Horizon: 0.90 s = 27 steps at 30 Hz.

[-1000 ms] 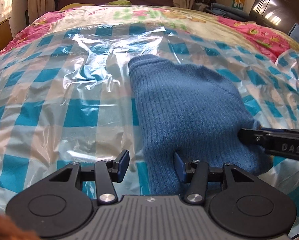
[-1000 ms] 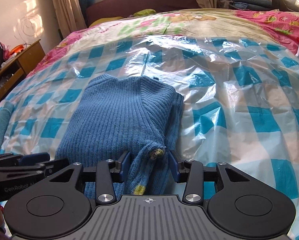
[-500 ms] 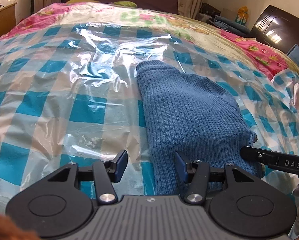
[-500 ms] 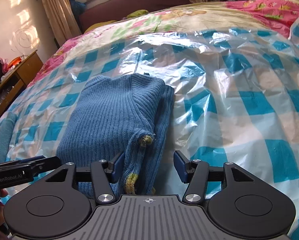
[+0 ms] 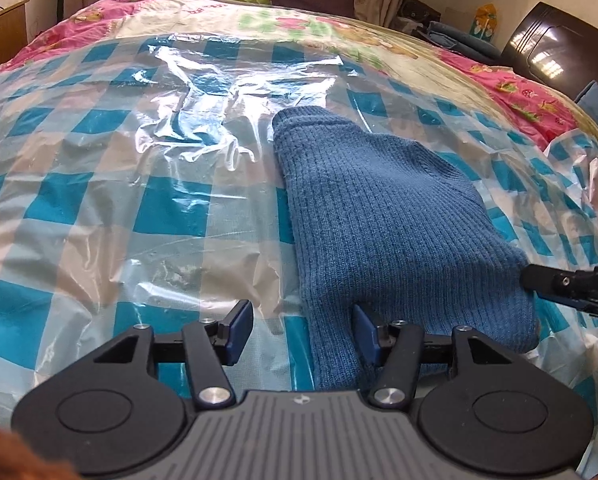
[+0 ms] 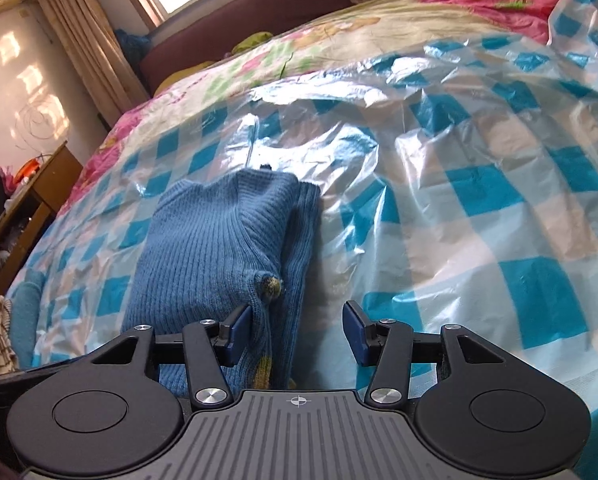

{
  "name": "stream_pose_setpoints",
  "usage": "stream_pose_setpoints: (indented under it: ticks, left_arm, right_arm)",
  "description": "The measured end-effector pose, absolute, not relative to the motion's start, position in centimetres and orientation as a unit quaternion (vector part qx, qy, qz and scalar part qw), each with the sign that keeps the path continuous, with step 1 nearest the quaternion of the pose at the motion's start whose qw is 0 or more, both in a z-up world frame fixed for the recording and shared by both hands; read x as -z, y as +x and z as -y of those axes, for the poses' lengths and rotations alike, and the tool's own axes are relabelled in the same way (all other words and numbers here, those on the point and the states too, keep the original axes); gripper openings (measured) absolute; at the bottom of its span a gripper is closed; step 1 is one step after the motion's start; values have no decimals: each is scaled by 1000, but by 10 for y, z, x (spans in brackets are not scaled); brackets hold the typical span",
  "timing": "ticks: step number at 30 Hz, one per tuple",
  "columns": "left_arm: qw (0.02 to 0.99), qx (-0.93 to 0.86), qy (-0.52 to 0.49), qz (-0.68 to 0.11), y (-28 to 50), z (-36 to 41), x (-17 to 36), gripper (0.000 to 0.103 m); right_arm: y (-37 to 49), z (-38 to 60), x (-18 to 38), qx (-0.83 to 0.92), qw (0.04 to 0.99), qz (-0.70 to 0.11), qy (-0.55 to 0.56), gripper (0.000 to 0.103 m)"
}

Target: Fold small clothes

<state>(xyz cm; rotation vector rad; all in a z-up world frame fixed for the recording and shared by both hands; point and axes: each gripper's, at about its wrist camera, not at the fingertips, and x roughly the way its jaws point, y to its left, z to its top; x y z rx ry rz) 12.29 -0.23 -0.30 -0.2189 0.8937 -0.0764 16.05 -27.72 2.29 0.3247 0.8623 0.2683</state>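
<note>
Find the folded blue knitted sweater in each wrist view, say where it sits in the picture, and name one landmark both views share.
Left wrist view: the blue knitted sweater fills the centre-right, running down to the left gripper.
Right wrist view: the sweater lies left of centre, reaching the right gripper.
Shared landmark: the blue-and-white checked plastic sheet beneath the sweater.
</note>
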Motion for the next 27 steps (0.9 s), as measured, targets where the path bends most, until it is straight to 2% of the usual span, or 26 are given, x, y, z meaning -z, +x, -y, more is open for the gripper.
stream_pose_setpoints:
  ticks: [5, 10, 16, 22, 24, 25, 26, 27]
  left_arm:
    - [902, 42, -107, -415, 126, 2, -7, 59]
    - [907, 31, -119, -403, 143, -5, -10, 61]
    - [902, 23, -150, -405, 159, -13, -1, 64]
    - [893, 22, -182, -411, 162, -23, 5, 64]
    - [894, 22, -178, -411, 163, -18, 7, 64]
    - [895, 24, -171, -411, 163, -16, 7, 64]
    - [896, 26, -167, -411, 163, -14, 6, 64]
    - [896, 28, -164, -412, 163, -13, 6, 64]
  right_arm:
    - [174, 268, -32, -129, 896, -396, 151, 51]
    - [212, 262, -19, -120, 892, -406, 157, 52]
    - [241, 257, 9, -133, 873, -433, 183, 63]
    - [250, 256, 22, -153, 857, -439, 220, 66]
    - [251, 254, 23, -150, 856, -442, 222, 64]
    - [251, 254, 23, -151, 854, -443, 226, 58]
    - [250, 255, 23, -154, 850, -446, 234, 47]
    - [249, 257, 24, -156, 846, -448, 244, 42]
